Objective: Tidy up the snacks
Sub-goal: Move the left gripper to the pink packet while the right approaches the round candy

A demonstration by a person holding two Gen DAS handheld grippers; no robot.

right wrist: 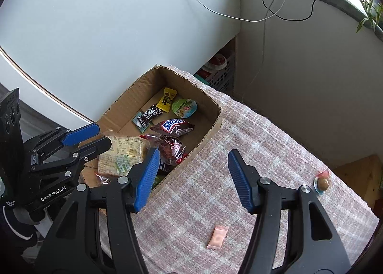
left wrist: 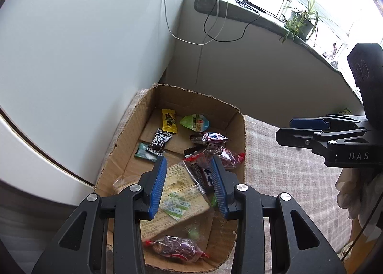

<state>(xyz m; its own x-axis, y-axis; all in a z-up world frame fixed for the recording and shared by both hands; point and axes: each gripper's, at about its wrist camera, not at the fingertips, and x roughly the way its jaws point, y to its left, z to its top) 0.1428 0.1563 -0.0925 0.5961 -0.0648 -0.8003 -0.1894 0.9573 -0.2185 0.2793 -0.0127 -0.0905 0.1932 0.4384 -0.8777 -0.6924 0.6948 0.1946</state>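
A cardboard box (left wrist: 239, 145) (right wrist: 210, 135) on a checked cloth holds several snacks: a yellow candy (left wrist: 169, 121) (right wrist: 166, 98), a green jelly cup (left wrist: 195, 123) (right wrist: 184, 107), a black candy (left wrist: 159, 142), a Snickers bar (right wrist: 173, 127), a flat cracker pack (left wrist: 177, 185) (right wrist: 122, 152) and a red-wrapped snack (left wrist: 177, 247). My left gripper (left wrist: 189, 161) (right wrist: 104, 134) hangs open above the box, nothing between its blue pads. My right gripper (right wrist: 194, 153) (left wrist: 284, 128) is open over the box's right wall and the cloth, holding nothing. A pink packet (right wrist: 217, 237) and a round wrapped candy (right wrist: 322, 184) lie on the cloth.
The checked cloth (right wrist: 263, 149) covers the surface to the right of the box. A white wall rises behind, and a windowsill (left wrist: 239, 11) carries cables and a potted plant (left wrist: 301, 20). A basket (right wrist: 220, 68) stands in the gap beyond the box.
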